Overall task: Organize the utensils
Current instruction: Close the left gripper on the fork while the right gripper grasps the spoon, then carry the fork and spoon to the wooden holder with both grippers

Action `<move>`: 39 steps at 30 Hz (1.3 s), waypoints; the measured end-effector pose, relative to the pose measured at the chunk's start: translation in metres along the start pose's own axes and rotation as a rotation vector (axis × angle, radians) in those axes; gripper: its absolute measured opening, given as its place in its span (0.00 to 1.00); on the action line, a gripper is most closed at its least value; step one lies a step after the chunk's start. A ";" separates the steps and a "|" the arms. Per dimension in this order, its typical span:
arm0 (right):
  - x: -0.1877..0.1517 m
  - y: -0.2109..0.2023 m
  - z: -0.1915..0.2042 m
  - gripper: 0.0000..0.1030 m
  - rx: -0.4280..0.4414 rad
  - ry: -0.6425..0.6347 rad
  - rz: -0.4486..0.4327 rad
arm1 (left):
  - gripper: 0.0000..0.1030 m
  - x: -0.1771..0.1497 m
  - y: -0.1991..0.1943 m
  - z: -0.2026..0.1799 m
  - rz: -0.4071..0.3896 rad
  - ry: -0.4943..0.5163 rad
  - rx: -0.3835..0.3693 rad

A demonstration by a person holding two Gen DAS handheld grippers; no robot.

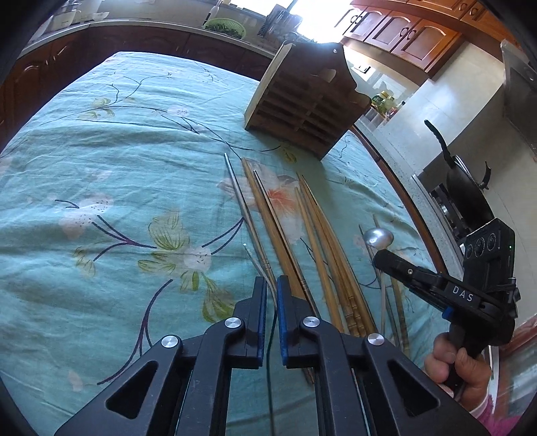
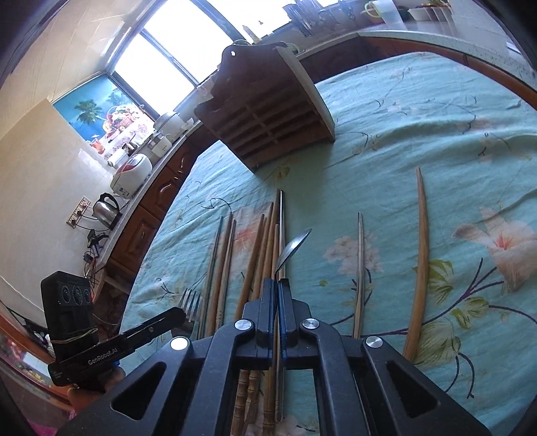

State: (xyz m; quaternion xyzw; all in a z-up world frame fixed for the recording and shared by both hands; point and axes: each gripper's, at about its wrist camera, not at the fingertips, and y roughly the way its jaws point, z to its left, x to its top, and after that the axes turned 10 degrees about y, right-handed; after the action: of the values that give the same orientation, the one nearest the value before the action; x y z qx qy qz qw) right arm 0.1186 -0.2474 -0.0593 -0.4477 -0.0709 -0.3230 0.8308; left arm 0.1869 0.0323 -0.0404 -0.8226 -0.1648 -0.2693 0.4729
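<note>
My left claw (image 1: 272,291) is clamped on the thin handle of a metal fork (image 2: 190,298), tines forward, and my right claw (image 2: 278,285) pinches a steel spoon (image 2: 295,246) by its handle, bowl raised. Bamboo chopsticks (image 1: 322,241) and a metal pair (image 1: 246,214) lie roughly parallel on the floral cloth, short of the slatted wooden utensil holder (image 1: 302,107) standing upright beyond them.

Kitchen interior. Upper left of the right wrist view: a bright window (image 2: 174,43), with a tropical poster (image 2: 90,110) beneath. A counter (image 2: 161,161) below carries a rice cooker (image 2: 132,174) and kettle (image 2: 105,209). Upper right of the left wrist view: wooden cabinets (image 1: 402,30). A floral teal cloth (image 1: 100,151) covers the tabletop.
</note>
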 end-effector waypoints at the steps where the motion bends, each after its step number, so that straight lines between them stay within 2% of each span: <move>1: 0.001 -0.003 0.004 0.02 0.004 -0.011 -0.009 | 0.03 0.001 -0.003 0.000 -0.010 -0.007 -0.010; 10: 0.019 -0.030 0.028 0.02 0.036 -0.063 -0.094 | 0.01 0.018 -0.047 -0.003 -0.142 -0.003 -0.045; 15: 0.031 -0.045 0.040 0.02 0.025 -0.112 -0.153 | 0.01 0.027 -0.068 0.002 -0.208 -0.014 -0.065; 23: 0.055 -0.060 0.060 0.02 0.002 -0.191 -0.248 | 0.00 0.047 -0.079 0.004 -0.259 -0.002 -0.055; 32: 0.096 -0.071 0.081 0.02 -0.017 -0.250 -0.361 | 0.00 0.091 -0.085 -0.005 -0.357 0.036 -0.068; 39: 0.136 -0.076 0.100 0.02 -0.057 -0.303 -0.477 | 0.00 0.146 -0.084 -0.009 -0.476 0.081 -0.090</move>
State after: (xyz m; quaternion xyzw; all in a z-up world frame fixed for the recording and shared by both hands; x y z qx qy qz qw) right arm 0.1966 -0.2625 0.1084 -0.4846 -0.2884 -0.4408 0.6983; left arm 0.2574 0.0688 0.1084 -0.7693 -0.3227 -0.4128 0.3655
